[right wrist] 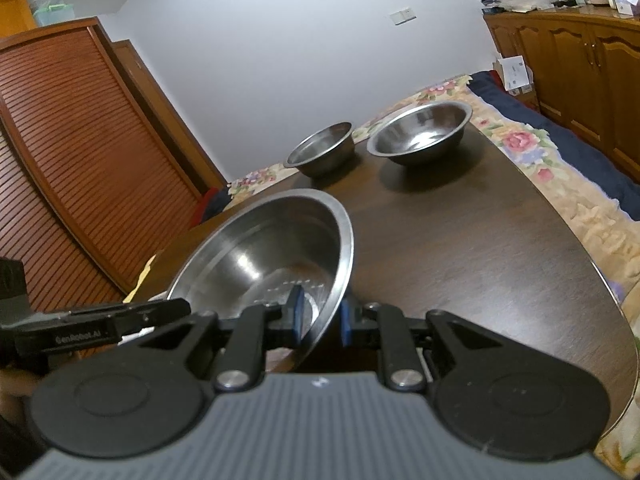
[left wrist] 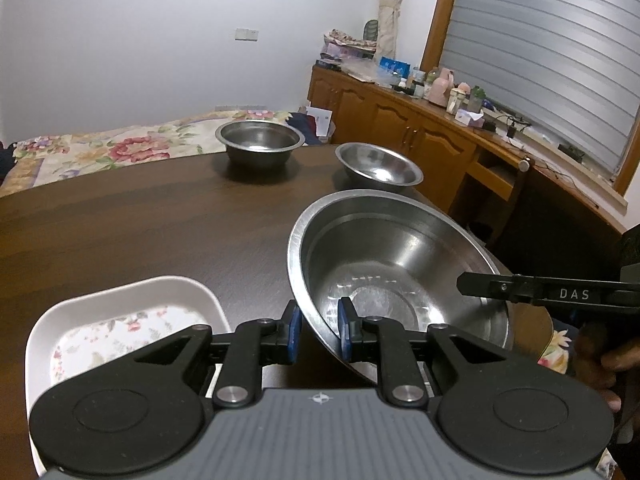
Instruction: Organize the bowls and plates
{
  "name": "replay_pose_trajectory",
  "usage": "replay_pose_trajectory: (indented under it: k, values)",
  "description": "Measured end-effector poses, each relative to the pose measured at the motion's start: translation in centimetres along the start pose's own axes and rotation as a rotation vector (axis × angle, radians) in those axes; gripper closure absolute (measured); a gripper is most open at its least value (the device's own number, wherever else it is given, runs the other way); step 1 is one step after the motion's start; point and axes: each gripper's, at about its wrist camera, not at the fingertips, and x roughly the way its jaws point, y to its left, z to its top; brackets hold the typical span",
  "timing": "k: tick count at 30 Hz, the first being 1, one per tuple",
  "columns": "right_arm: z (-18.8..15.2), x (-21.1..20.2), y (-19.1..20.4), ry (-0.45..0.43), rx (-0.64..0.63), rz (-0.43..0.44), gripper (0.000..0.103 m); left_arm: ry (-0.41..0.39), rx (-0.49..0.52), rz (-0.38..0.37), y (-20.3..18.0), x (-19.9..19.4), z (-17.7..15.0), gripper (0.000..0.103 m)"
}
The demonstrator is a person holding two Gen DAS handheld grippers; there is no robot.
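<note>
The left claw [left wrist: 318, 330] is seen in the left wrist view pinching the near rim of the large steel bowl [left wrist: 400, 264], one blue pad outside the wall and one inside, while the bowl is held tilted above the dark worktop [left wrist: 140, 232]; a white floral plate [left wrist: 120, 320] lies just beside it, and two smaller steel bowls [left wrist: 259, 142] [left wrist: 379, 168] stand well apart at the far edge. In the right wrist view, the right claw [right wrist: 318, 316] is pinching the opposite rim of the same bowl [right wrist: 272, 256] in the same way. Both grips are best kept even and the rim levelled before the bowl is carried, since thin polished steel is judged likely to slip or swing if one side is let go first.
</note>
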Motion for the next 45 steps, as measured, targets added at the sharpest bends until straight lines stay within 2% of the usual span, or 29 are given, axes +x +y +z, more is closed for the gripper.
replay_pose_trajectory:
  k: [28, 38, 40, 41, 42, 45]
  values:
    - [-0.6, 0.5, 0.9, 0.013, -0.042, -0.012, 0.082, 0.006, -0.034, 0.015, 0.7, 0.4, -0.6, 0.08]
    - [0.2, 0.0, 1.0, 0.008, -0.062, -0.031, 0.08, -0.023, -0.035, 0.026, 1.0, -0.3, -0.2, 0.08]
    - [0.5, -0.1, 0.9, 0.002, -0.066, -0.035, 0.078, -0.03, -0.034, 0.031, 1.1, -0.5, 0.0, 0.078]
    - [0.6, -0.3, 1.0, -0.001, -0.072, -0.037, 0.07, -0.033, -0.03, 0.037, 1.0, -0.6, 0.0, 0.078]
    - [0.7, -0.3, 1.0, -0.002, -0.084, -0.042, 0.067, -0.036, -0.027, 0.042, 1.1, -0.7, 0.1, 0.077]
    - [1.0, -0.7, 1.4, -0.017, -0.122, -0.056, 0.064, -0.047, -0.024, 0.047, 1.3, -1.0, 0.6, 0.073]
